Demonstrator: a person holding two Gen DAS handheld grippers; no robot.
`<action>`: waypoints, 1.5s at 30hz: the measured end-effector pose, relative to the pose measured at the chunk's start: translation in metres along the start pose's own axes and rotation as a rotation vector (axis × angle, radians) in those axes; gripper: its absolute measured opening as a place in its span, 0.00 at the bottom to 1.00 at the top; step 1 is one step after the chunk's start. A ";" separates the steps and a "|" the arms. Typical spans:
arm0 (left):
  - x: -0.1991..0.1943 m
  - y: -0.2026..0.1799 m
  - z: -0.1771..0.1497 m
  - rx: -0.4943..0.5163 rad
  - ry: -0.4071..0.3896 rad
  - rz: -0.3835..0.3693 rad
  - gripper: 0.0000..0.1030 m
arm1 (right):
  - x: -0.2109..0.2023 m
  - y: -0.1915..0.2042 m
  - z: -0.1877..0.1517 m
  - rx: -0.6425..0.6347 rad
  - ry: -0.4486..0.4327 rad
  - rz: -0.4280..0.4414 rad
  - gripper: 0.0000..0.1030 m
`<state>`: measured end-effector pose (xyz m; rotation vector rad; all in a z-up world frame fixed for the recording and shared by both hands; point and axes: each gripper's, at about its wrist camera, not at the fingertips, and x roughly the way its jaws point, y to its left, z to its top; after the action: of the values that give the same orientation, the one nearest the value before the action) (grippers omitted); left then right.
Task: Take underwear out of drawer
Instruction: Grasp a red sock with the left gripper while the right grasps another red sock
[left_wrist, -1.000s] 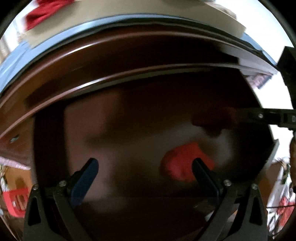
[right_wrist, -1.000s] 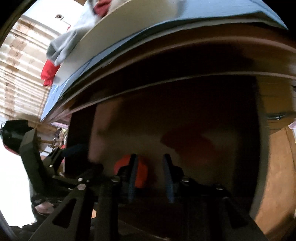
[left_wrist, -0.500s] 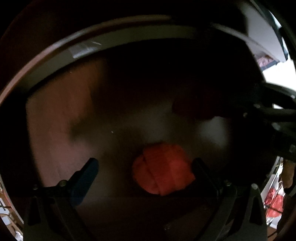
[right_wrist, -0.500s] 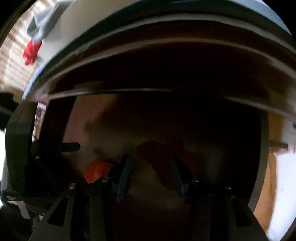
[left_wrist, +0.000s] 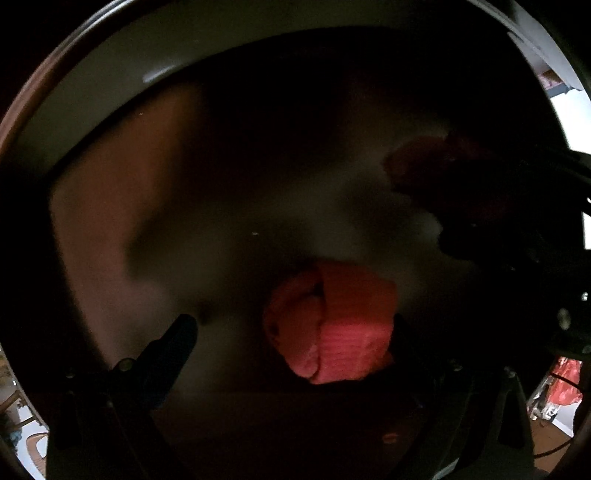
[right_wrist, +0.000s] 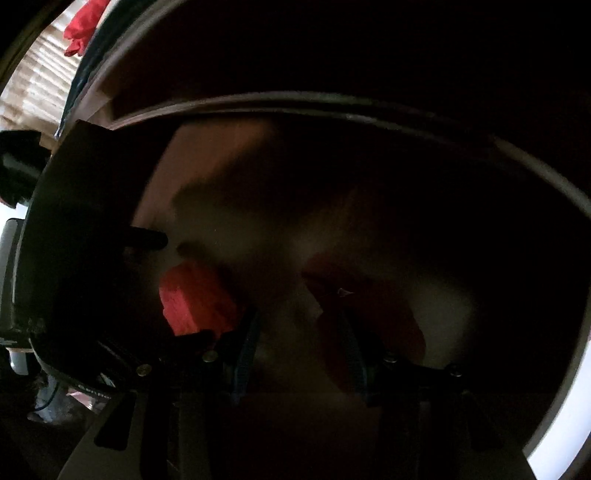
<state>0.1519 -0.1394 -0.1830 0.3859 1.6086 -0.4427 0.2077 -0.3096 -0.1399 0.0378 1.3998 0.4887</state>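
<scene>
1. The drawer (left_wrist: 110, 229) is the landmark: both grippers point down into its dark, pale-bottomed interior.
2. A bright red folded underwear (left_wrist: 332, 325) lies on the drawer bottom, near its front edge.
3. The left gripper (left_wrist: 291, 339) stands spread wide over that piece, its right finger just beside the cloth (contact unclear), nothing pinched.
4. The right gripper (right_wrist: 303, 347) is parted, empty, above a darker red garment (right_wrist: 369, 306) on the drawer bottom.
5. Another red cloth (right_wrist: 83, 26) lies outside the drawer, on top.
</scene>
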 end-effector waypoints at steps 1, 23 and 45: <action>0.001 0.002 0.000 0.001 0.001 0.006 1.00 | 0.001 0.000 -0.001 0.000 0.002 0.006 0.46; 0.007 -0.019 0.011 0.047 0.002 0.049 0.91 | 0.019 -0.007 -0.035 0.197 0.100 0.050 0.46; -0.014 -0.028 -0.020 0.047 -0.161 -0.001 0.48 | 0.017 -0.003 -0.070 0.253 0.061 0.068 0.07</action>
<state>0.1216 -0.1533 -0.1667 0.3757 1.4446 -0.5003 0.1439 -0.3241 -0.1695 0.2777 1.5172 0.3685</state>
